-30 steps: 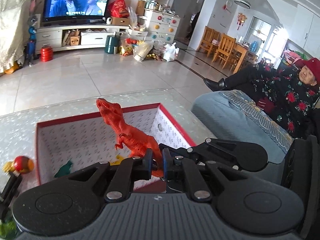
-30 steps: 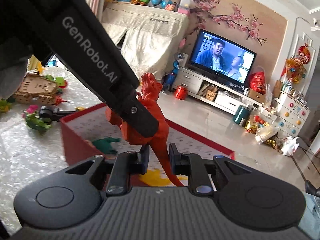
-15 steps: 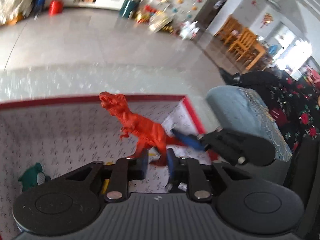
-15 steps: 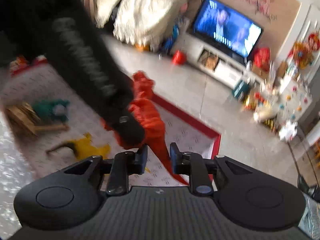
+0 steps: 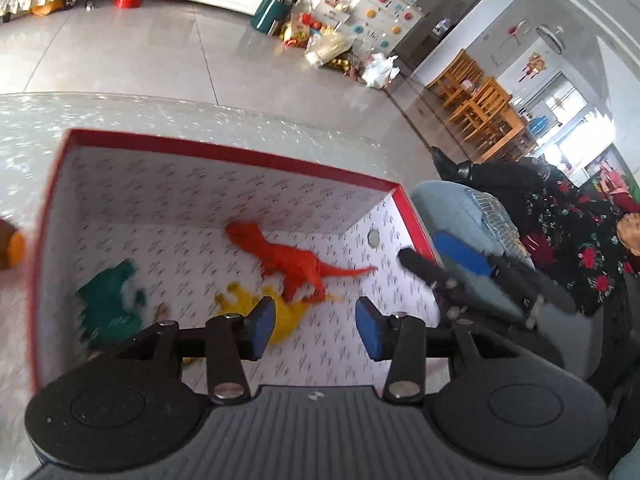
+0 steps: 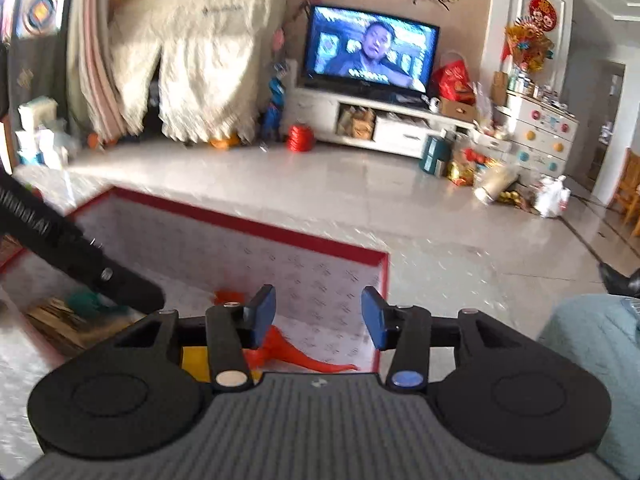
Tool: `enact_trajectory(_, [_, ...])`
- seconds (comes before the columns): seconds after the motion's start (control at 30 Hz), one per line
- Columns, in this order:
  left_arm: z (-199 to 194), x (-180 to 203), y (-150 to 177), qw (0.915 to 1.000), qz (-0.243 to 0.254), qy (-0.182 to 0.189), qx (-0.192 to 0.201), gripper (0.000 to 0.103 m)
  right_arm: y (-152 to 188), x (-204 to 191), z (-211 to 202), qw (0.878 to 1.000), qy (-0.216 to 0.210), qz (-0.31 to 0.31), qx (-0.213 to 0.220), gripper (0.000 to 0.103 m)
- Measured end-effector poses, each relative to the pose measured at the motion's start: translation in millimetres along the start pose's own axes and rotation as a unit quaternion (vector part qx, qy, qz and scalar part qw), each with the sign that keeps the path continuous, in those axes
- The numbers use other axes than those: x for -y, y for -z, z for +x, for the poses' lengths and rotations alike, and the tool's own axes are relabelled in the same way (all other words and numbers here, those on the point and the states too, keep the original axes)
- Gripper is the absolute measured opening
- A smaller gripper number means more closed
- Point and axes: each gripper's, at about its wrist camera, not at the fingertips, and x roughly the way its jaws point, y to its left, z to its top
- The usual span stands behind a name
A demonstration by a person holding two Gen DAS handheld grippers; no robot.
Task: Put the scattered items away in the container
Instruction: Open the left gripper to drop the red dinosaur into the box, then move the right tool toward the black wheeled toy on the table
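Note:
The red-rimmed box (image 5: 224,151) with a white patterned lining stands on the glass table. The orange dinosaur (image 5: 290,261) lies on the box floor, next to a yellow toy (image 5: 288,314) and a green toy (image 5: 110,304). My left gripper (image 5: 315,326) is open and empty above the box. My right gripper (image 6: 318,314) is open and empty over the box's right end (image 6: 382,280); the orange dinosaur's tail (image 6: 304,358) shows below it. The right gripper also shows in the left wrist view (image 5: 444,256) at the box's right wall.
A blue-grey cushion (image 5: 476,220) and a seated person (image 5: 568,220) are to the right of the table. An orange toy (image 5: 14,244) lies left of the box. The left gripper's arm (image 6: 72,256) crosses the right wrist view. The glass table (image 6: 460,264) extends beyond the box.
Both grippers opened and let go of the orange dinosaur, which dropped to the box floor. Both grippers have pulled up and back.

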Motion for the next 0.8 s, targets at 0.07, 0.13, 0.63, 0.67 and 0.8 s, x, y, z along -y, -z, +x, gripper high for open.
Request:
enact_trajectory(0.07, [-21.5,-1.4,16.1,0.9999,0.008,-0.004,0.011,0.046,-0.9,-1.9,-14.1,1.000,-0.010,0.007,0.018,0.046])
enact_trajectory(0.13, [-44.0,-7.2,32.3,0.9995,0.006,-0.014,0.027,0.050,-1.4,-2.7,-31.5,0.998,-0.026,0.033,0.039,0.046])
enact_trajectory(0.63, [-164.4,-102.7,141.0,0.9745,-0.070,-0.184,0.108,0.060,43.0,-166.0,-84.8,0.963,-0.262,-0.059,-0.005,0.052])
enact_trajectory(0.67, [-168.1,-111.5,144.2,0.9706,-0.078,-0.200,0.110,0.060,47.2,-177.5,-81.1,0.960,-0.269,-0.071,-0.016,0.052])
enact_trajectory(0.8, [-189.6,-140.2,154.7,0.9604,-0.108,-0.226,0.122,0.060,54.8,-214.9,-65.8,0.952,-0.284,-0.098,-0.048,0.052])
